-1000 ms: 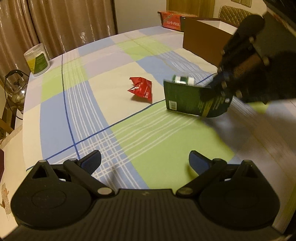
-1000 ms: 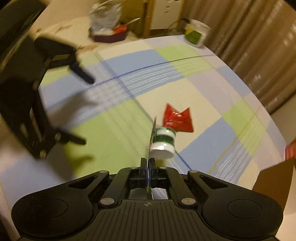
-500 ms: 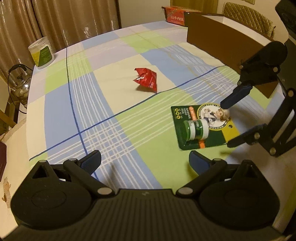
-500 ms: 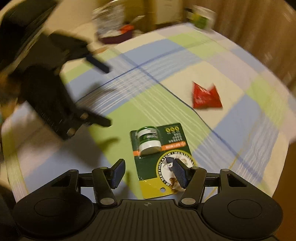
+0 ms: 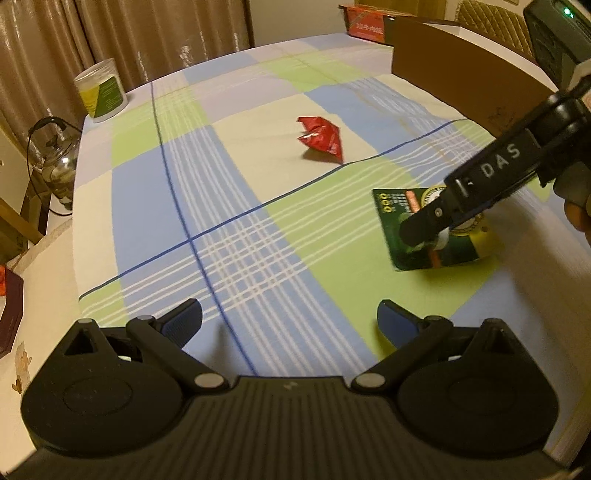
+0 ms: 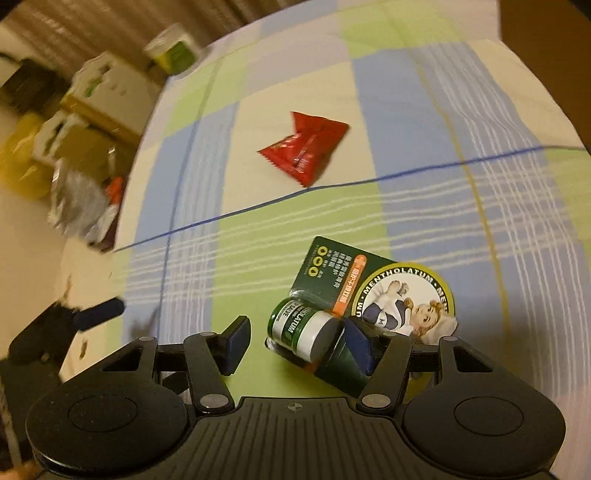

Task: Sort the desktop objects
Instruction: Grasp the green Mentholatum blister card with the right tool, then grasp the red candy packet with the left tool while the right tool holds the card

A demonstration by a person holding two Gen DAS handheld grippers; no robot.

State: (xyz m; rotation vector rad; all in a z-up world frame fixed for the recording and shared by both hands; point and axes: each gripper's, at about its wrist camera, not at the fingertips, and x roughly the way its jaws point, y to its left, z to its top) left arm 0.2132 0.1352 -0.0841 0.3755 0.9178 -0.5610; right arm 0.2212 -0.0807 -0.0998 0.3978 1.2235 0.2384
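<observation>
A green blister card (image 6: 369,284) with a small green-and-white ointment jar (image 6: 299,328) on it lies flat on the checked tablecloth (image 5: 221,184). My right gripper (image 6: 297,345) is open, low over the card's near end, with the jar between its blue pads. The right pad is close against the jar's cap and the left pad stands apart. From the left wrist view, the right gripper (image 5: 424,229) covers part of the card (image 5: 391,206). A red snack packet (image 5: 321,138) (image 6: 306,151) lies further back. My left gripper (image 5: 290,317) hangs open and empty over the cloth.
A brown cardboard box (image 5: 461,85) stands at the back right, a red carton (image 5: 365,22) behind it. A white tub (image 5: 101,90) sits at the far left corner. Beyond the table's left edge are a glass kettle (image 5: 55,162) and stacked boxes (image 6: 96,99).
The right gripper held the card on edge in shut jaws, then let it go. The card now lies flat, and the gripper has rolled and sunk over the jar.
</observation>
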